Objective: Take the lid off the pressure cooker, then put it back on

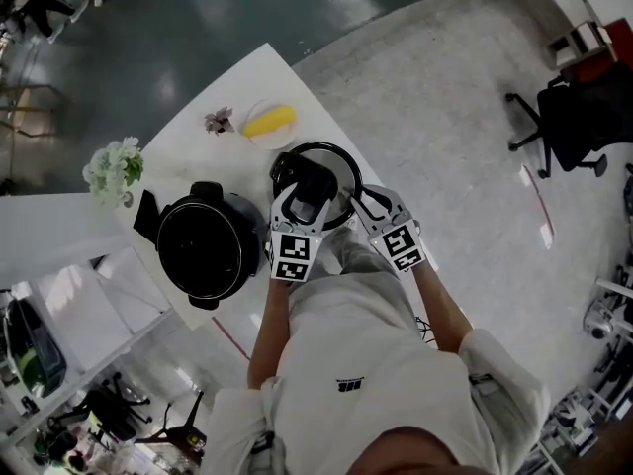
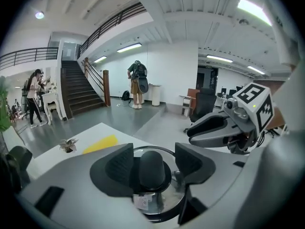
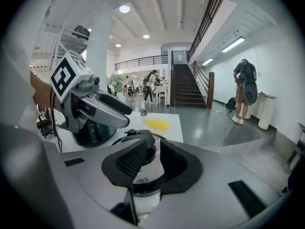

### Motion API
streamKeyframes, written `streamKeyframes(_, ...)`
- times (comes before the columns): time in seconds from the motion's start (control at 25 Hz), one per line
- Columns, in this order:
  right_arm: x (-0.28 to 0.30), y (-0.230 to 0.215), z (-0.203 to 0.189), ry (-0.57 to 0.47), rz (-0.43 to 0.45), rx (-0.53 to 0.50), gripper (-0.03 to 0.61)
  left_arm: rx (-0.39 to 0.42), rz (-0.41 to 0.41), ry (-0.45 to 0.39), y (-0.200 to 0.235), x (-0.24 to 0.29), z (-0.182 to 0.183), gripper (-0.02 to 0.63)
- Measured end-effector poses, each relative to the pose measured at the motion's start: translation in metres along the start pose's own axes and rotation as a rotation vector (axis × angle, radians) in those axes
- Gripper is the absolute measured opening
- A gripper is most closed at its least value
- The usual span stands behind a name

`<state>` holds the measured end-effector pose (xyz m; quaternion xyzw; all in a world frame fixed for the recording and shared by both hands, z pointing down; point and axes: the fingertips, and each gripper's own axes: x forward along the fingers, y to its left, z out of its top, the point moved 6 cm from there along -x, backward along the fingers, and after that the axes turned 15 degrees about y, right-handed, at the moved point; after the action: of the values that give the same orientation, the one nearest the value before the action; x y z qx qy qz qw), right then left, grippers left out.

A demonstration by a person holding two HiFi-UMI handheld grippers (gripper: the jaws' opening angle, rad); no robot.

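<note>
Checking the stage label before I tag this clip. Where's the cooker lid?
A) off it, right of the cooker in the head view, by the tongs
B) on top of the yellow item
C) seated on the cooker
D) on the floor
A: in the head view the lid is beside the cooker, whose dark inside lies open.

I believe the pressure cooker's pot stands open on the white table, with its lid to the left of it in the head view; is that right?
Not quite: the lid is to the right of the pot, not the left, as the head view shows. The pot does stand open on the white table.
</note>
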<state>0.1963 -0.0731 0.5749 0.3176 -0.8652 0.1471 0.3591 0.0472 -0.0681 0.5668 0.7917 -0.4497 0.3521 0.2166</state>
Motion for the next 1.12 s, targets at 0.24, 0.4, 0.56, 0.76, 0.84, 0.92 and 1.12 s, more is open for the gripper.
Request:
streamKeyframes(0.24, -0.014, 0.020, -0.001, -0.002, -0.064, 0.053, 0.094, 0.014, -0.030, -0.027, -0.001, -0.021, -0.005, 0.270)
streamKeyframes(0.4, -0.021, 0.028, -0.001, -0.004, -0.086, 0.070, 0.094, 0.028, -0.041, -0.029, 0.000, -0.026, -0.009, 0.268)
streamKeyframes(0.56, -0.023, 0.032, 0.000, -0.007, -0.090, 0.076, 0.094, 0.035, -0.050, -0.016, -0.001, -0.026, -0.011, 0.268)
streamKeyframes(0.76, -0.019, 0.031, 0.001, -0.005, -0.078, 0.068, 0.094, 0.027, -0.055, 0.035, -0.002, -0.013, -0.013, 0.270)
streamKeyframes(0.84, -0.016, 0.029, 0.001, 0.000, -0.070, 0.065, 0.094, 0.022, -0.053, 0.062, -0.002, -0.005, -0.013, 0.270)
streamKeyframes(0.92, -0.013, 0.025, 0.000, 0.005, -0.060, 0.064, 0.092, 0.020, -0.052, 0.088, -0.001, 0.003, -0.012, 0.272)
streamKeyframes(1.12, -0.006, 0.011, -0.003, 0.025, -0.035, 0.061, 0.092, 0.006, -0.056, 0.156, 0.000, 0.027, -0.010, 0.288)
